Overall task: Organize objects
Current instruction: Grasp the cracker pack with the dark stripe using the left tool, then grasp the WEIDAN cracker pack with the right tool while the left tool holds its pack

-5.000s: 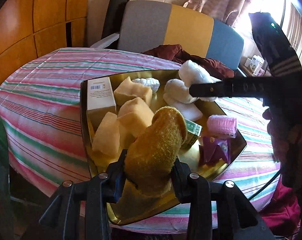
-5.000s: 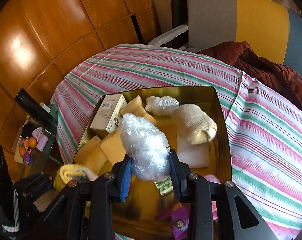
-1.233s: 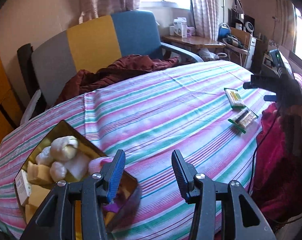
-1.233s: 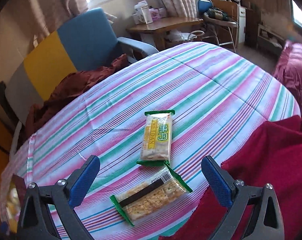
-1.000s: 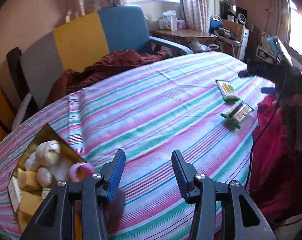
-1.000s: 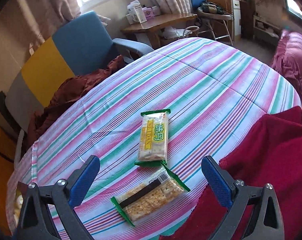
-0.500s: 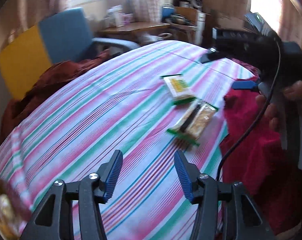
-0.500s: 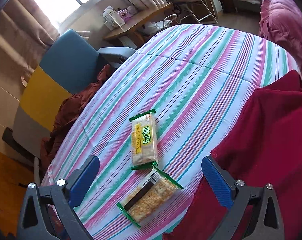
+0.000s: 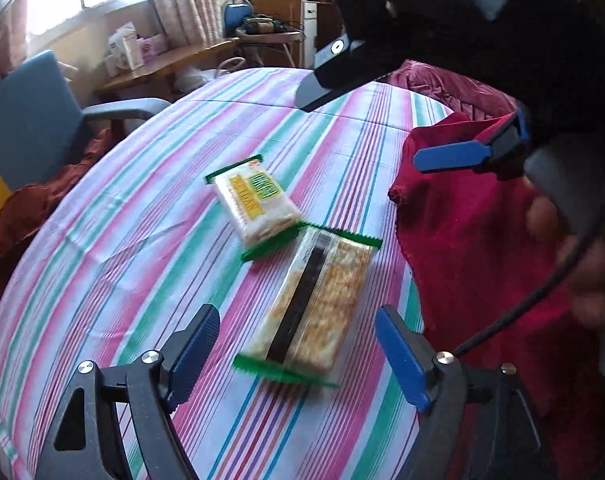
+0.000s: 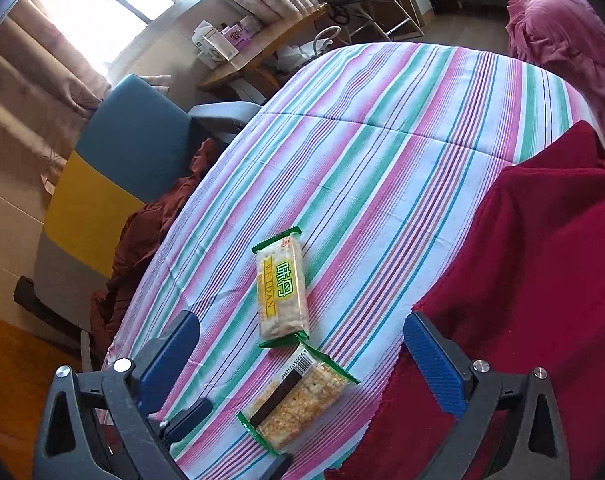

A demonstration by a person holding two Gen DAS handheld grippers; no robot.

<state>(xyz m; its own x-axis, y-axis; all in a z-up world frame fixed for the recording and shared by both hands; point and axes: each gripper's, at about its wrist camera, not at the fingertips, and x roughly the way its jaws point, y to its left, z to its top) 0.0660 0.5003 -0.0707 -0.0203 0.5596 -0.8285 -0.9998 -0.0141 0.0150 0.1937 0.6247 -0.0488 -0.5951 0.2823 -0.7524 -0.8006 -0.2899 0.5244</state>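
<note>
Two cracker packets lay on the striped tablecloth (image 9: 150,216), end to end and touching. The farther one, a yellow-labelled cracker packet (image 9: 256,200), sat nearer the table's middle. The nearer one, a cracker packet with a dark band (image 9: 314,304), lay close to the table edge, just beside a red cloth (image 9: 474,232).

The left gripper (image 9: 296,356) pointed down at the dark-banded packet. Its jaws were opening wide, with the packet's near end lying between the blue pads, neither pad touching it.

The right gripper (image 10: 302,364) hung over both packets with its fingers spread wide and nothing gripped. In the left wrist view a hand (image 9: 574,248) held that gripper's body.

A blue, yellow and grey armchair (image 10: 114,168) stood beyond the table.
</note>
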